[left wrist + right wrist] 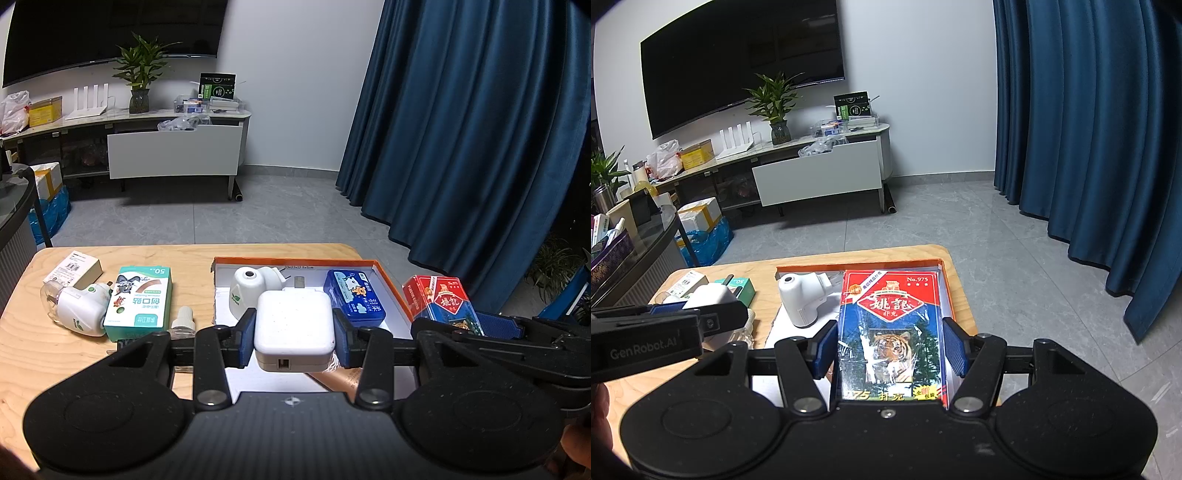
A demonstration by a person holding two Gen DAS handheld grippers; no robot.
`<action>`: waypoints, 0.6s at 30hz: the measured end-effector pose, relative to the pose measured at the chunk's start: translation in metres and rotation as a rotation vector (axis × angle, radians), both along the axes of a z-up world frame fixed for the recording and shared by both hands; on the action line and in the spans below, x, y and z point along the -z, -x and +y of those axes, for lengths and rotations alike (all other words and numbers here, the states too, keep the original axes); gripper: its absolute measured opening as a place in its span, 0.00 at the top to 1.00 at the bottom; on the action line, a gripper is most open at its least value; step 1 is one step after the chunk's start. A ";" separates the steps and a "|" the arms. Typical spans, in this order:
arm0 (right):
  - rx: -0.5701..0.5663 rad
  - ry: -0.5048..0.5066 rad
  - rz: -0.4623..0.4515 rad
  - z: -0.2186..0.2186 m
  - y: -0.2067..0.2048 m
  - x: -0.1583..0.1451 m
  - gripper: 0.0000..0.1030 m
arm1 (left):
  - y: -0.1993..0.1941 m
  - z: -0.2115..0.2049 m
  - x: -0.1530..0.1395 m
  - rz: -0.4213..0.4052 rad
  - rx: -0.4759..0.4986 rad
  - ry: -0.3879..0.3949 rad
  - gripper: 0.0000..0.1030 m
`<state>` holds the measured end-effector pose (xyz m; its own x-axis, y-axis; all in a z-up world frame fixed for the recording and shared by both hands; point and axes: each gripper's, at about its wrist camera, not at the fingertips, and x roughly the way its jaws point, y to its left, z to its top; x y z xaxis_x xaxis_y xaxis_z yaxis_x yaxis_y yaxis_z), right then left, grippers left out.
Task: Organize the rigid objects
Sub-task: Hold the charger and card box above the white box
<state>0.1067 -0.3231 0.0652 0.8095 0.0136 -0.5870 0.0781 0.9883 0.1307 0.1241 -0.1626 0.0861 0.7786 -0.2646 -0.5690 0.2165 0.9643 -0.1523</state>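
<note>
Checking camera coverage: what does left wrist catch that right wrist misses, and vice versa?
Left wrist only: the blue tin in the orange-rimmed box, and the small bottle on the table.

Right wrist only: the tiger face of the card pack in the right gripper.

Both: the white charger clamped in the left gripper, and the white plug-in device in the box.

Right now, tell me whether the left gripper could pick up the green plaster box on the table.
Probably not yet: the left gripper is shut on the white charger over the orange-rimmed tray. The green plaster box lies uncovered to its left, so the way looks free once the charger is set down.
</note>
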 end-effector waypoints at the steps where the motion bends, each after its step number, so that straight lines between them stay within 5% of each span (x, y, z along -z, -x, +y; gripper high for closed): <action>1: 0.001 -0.001 0.000 0.000 0.000 0.000 0.31 | 0.000 0.000 0.000 -0.001 0.000 -0.001 0.59; 18: 0.003 -0.002 0.005 -0.003 0.000 0.000 0.31 | 0.001 -0.002 0.000 0.006 0.006 -0.001 0.59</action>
